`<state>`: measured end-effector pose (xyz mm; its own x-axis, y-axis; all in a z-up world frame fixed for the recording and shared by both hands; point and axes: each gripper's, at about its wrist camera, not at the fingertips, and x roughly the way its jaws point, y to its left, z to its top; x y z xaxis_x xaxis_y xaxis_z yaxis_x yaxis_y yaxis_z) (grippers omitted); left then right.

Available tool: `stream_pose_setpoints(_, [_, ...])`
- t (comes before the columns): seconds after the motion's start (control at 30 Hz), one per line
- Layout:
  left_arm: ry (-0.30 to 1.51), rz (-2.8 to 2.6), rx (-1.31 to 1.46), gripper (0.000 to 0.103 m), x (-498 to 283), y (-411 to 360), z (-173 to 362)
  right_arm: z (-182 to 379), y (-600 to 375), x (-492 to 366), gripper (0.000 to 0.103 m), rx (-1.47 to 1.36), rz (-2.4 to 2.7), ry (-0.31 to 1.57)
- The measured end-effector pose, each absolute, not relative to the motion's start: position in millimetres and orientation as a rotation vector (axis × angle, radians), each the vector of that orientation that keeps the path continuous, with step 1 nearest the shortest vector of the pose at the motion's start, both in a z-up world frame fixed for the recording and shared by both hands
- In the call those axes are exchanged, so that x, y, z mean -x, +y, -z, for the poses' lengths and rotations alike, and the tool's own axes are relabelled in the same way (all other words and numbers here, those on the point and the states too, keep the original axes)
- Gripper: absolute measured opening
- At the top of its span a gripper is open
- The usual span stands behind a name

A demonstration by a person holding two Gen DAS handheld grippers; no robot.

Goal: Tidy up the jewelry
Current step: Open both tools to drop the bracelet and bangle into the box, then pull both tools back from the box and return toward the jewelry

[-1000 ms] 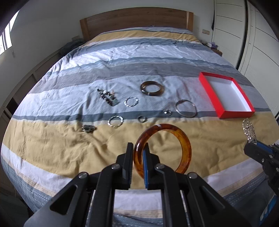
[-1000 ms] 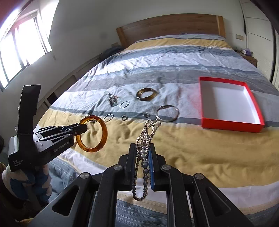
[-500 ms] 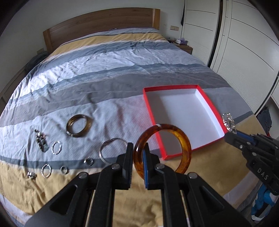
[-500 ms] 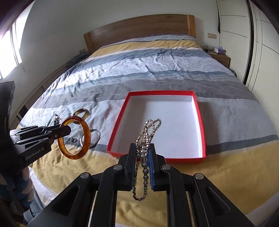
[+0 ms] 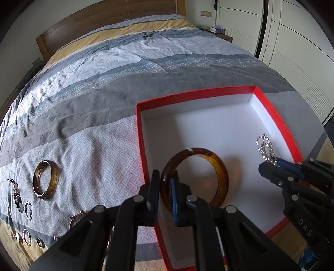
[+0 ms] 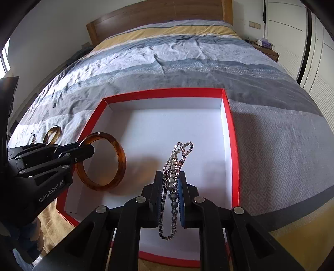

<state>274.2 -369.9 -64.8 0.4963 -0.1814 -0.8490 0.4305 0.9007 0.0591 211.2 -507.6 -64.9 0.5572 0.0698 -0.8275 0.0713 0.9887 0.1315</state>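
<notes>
My left gripper (image 5: 166, 179) is shut on an amber bangle (image 5: 219, 166) and holds it upright over the near left part of the red box (image 5: 187, 96) with a white inside. The left gripper (image 6: 85, 149) and bangle (image 6: 120, 160) also show in the right wrist view. My right gripper (image 6: 170, 179) is shut on a silver beaded necklace (image 6: 180, 151) and holds it over the box (image 6: 162, 92); in the left wrist view the right gripper (image 5: 269, 164) and necklace (image 5: 264, 146) hang over the box's right side.
On the striped bedspread left of the box lie a brown bangle (image 5: 44, 180), a dark earring cluster (image 5: 16, 196), and several small silver rings (image 5: 28, 210). The wooden headboard (image 5: 104, 18) is at the back, white wardrobe doors (image 5: 302, 52) to the right.
Both grippers have moved forward and down over the red box, carrying the bangle and the necklace. The box now fills the middle of both views.
</notes>
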Motion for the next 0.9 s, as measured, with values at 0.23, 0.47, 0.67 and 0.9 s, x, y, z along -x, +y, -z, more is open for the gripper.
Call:
stream_pose_setpoints(0.23, [1.005,0.39,-0.288,0.011,-275.3,-375.2,76.1,77.4,-504.6,-212.7,0.014,-0.12,0.008,1.004])
stream_pose_setpoints(0.47, [1.008,0.393,-0.306,0.011,-275.8,-376.7,72.8,65.0,-496.4,-205.5,0.053,-0.028,0.051,1.004])
stream_pose_setpoints(0.67, [0.965,0.393,-0.227,0.018,-259.1,-354.7,39.4,29.1,-503.4,-174.6,0.053,-0.039,0.083,0.969])
stream_pose_setpoints(0.9, [0.886,0.415,-0.193,0.018,-211.7,-318.2,-26.0,-29.9,-497.2,-126.7,0.053,-0.082,0.121,0.902])
